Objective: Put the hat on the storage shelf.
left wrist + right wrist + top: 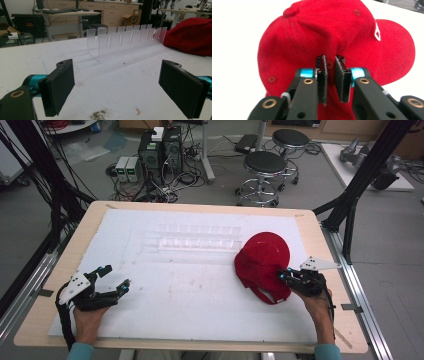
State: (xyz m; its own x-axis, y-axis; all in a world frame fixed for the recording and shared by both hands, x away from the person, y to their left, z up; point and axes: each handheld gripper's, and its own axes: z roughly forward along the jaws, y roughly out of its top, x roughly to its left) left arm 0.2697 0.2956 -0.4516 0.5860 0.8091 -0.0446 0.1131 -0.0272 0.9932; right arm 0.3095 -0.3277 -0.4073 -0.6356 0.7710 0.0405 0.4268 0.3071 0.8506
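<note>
A red corduroy cap (262,257) lies on the white mat at the right, brim pointing away from the person. My right gripper (282,275) is at the cap's near back edge. In the right gripper view its jaws (330,58) are pinched together on a raised fold of the cap's (312,32) red fabric. My left gripper (116,276) rests low over the mat at the near left, open, with nothing between its pads (61,85). From the left gripper view the cap (190,35) is far off at the right.
A clear slotted acrylic rack (197,237) lies across the middle of the white mat (190,290), just left of the cap; it stands ahead of the left gripper as well (125,40). Stools (264,167) and computer boxes stand on the floor beyond the table.
</note>
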